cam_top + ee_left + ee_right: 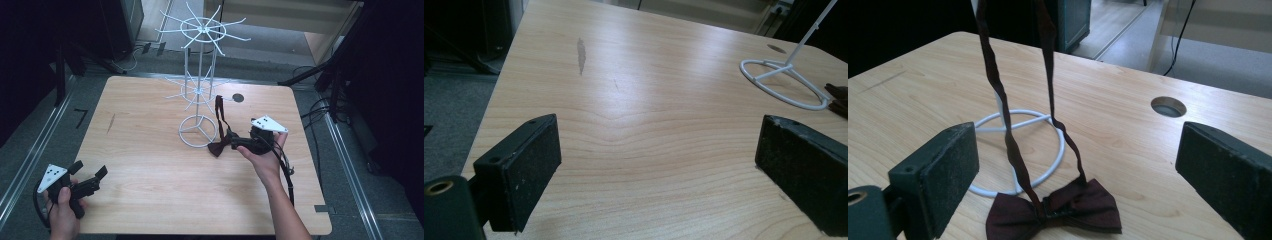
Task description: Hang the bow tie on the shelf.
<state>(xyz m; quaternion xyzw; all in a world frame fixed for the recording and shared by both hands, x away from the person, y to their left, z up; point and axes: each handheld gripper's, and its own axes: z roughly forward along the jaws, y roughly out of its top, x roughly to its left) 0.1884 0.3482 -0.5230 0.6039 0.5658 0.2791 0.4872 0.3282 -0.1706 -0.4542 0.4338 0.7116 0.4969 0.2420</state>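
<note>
Jaws of the right gripper stand wide apart and grip nothing; in the right gripper view the dark red bow tie lies at the bottom centre of the frame, on the worktop between the two pads and a little ahead of them. Its strap runs up from the knot in two strands to the top of the frame, so it seems already hung on an arm of the white wire stand, whose ring base sits just behind the bow. In the high view the right gripper is at centre right, close beside the bow tie.

The step in hand looks like taking hold of the bow. To do it well, ease the gripper forward and down until the pads bracket the knot rather than a soft wing, keep clear of the ring base, then close squarely. Lift gently along the line of the strap, since a sideways pull could drag the light stand.

The left gripper, at lower left of the high view, is likewise open and empty over bare worktop; it could steady the stand's base if needed
</note>
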